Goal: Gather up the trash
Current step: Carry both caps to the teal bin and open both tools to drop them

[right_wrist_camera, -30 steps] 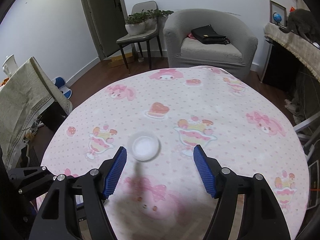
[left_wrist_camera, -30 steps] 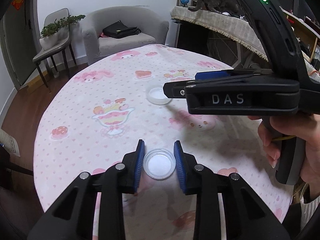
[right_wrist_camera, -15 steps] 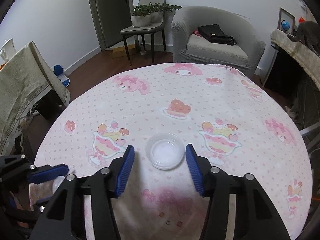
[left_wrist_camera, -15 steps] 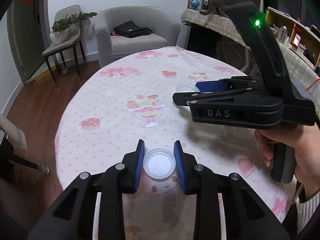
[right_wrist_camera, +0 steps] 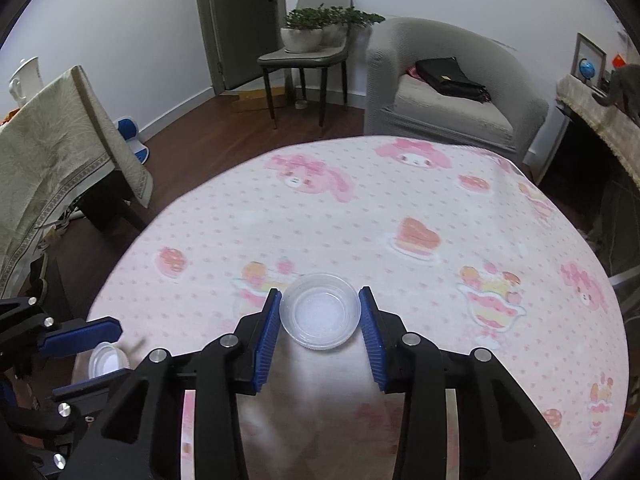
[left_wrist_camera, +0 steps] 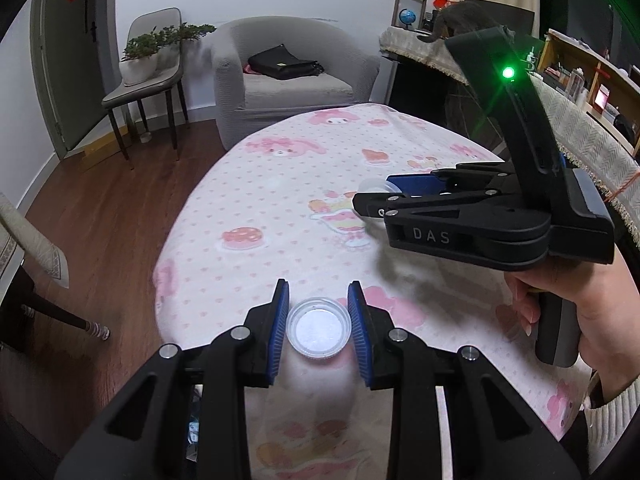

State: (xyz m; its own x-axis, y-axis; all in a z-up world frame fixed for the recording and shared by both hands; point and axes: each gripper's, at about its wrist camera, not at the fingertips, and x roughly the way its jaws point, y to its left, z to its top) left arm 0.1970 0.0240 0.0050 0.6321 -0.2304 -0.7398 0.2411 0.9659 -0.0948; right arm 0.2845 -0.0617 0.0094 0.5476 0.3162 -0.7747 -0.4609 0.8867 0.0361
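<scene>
My left gripper (left_wrist_camera: 318, 330) is shut on a small clear plastic cup (left_wrist_camera: 319, 333), its blue pads against both sides, held near the table's near edge. The same cup shows in the right wrist view (right_wrist_camera: 107, 362) between the left gripper's pads. My right gripper (right_wrist_camera: 320, 322) is shut on a second clear plastic cup (right_wrist_camera: 320, 316) and holds it over the pink cartoon tablecloth (right_wrist_camera: 400, 216). In the left wrist view the right gripper (left_wrist_camera: 372, 204) is seen side-on at right, with that cup (left_wrist_camera: 370, 189) at its tips.
A grey armchair (left_wrist_camera: 280, 84) with a black bag stands beyond the table. A chair with potted plants (left_wrist_camera: 144, 80) is at the far left. A cloth-draped chair (right_wrist_camera: 52, 152) stands left of the table. A fringed shelf (left_wrist_camera: 560, 112) runs along the right.
My right gripper has closed from wide open onto the second cup. Both grippers have drawn back toward the table's near edge, the left still holding its cup.
</scene>
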